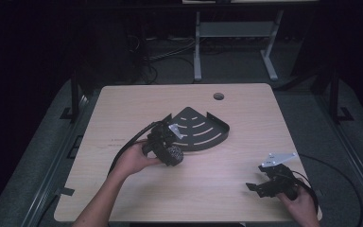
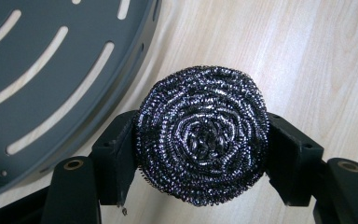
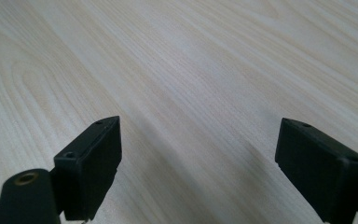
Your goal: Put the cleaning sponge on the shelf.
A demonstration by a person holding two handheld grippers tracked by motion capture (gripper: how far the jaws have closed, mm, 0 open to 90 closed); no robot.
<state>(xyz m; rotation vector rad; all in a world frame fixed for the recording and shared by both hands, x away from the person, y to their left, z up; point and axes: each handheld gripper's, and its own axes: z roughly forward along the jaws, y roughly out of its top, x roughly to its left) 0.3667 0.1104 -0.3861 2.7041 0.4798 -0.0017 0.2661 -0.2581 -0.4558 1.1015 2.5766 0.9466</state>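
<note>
The left tool (image 1: 171,152) grips a scourer (image 2: 201,134), a round coil of dark, shiny steel wool. In the left gripper view its two jaws press on the coil's opposite sides, closed only as far as the scourer's width allows, and the coil's flat spiral face looks toward the camera. The person's left hand (image 1: 137,160) holds this tool from behind, with the cable (image 1: 125,146) curving away from it over the counter (image 1: 184,189).

Just beyond the left tool lies a rack (image 1: 203,130), a dark, fan-shaped tray with curved slots and a low rim. In the left gripper view the rack's rounded edge (image 2: 98,112) runs close beside the near jaw and the scourer; the scourer sits outside the rim, over bare wood. Whether the scourer touches the counter or hangs a little above it is hard to tell from these angles.

The right tool (image 1: 256,187) is well apart from the left one, near the counter's front right corner, held by the right hand (image 1: 302,203). Its jaws stand wide apart with nothing between them; the right gripper view shows pale wood grain (image 3: 191,84) in the gap. A grey plate (image 1: 278,159) sits atop this tool.

A round hole (image 1: 218,96) lies in the counter past the rack.
</note>
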